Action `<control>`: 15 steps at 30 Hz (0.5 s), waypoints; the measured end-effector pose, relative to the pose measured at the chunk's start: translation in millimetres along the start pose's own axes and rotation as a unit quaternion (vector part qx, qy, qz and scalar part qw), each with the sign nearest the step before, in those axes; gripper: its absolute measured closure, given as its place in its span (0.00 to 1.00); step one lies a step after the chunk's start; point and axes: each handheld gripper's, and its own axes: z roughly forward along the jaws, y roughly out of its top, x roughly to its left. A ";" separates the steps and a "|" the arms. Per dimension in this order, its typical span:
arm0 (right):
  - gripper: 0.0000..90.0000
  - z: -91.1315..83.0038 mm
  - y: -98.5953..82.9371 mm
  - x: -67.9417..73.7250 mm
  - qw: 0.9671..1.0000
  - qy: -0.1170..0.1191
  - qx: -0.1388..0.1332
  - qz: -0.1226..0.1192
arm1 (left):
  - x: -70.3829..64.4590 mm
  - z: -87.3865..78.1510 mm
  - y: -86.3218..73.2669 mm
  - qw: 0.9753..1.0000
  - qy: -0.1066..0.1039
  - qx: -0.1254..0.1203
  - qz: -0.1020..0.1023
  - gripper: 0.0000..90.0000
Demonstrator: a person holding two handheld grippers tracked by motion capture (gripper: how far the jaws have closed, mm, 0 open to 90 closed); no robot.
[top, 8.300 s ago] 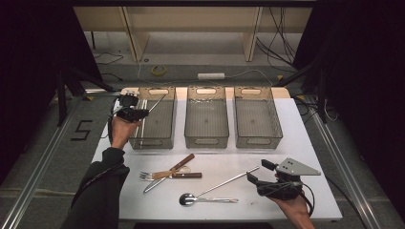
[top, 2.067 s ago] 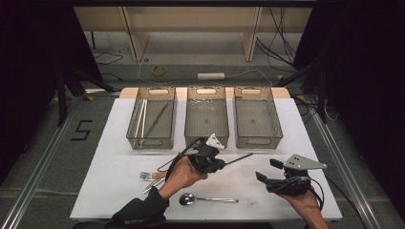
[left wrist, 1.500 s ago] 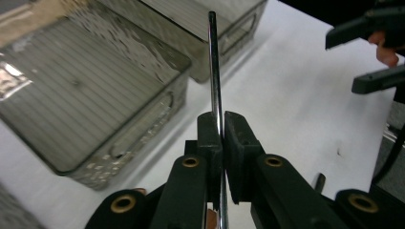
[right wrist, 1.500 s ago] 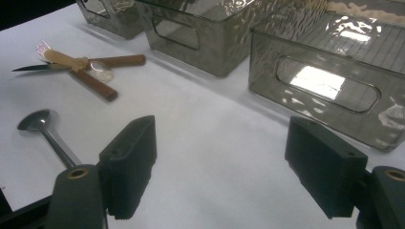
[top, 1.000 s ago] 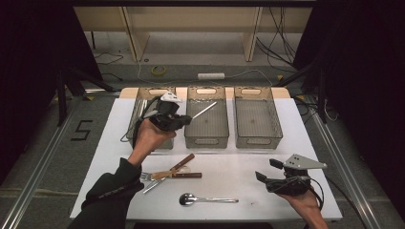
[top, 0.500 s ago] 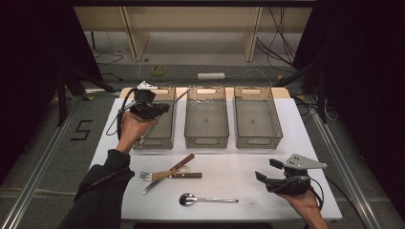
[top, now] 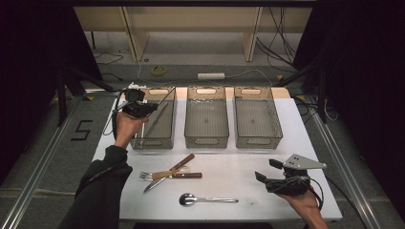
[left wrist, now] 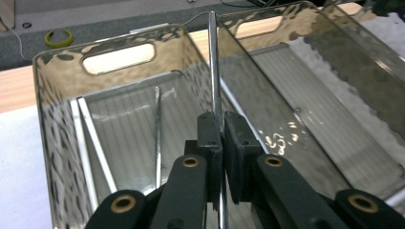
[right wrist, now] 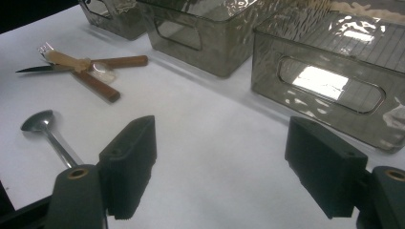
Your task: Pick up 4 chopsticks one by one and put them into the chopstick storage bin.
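Hovering over the leftmost bin (top: 155,119), left gripper (left wrist: 221,138) pinching a thin metal rod (left wrist: 213,62), long axis pointing away toward the bin's far right corner, similar rods (left wrist: 156,129) lying inside, right gripper (right wrist: 219,167) spread wide, low over the table (top: 239,176).

Black grippers (left wrist: 222,143), dark sleeve (top: 98,191)
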 end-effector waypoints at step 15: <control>0.30 0.4 0.0 0.4 1.000 0.001 0.001 -0.001 | 22.7 20.7 -7.4 0.999 0.020 0.005 -0.027 0.95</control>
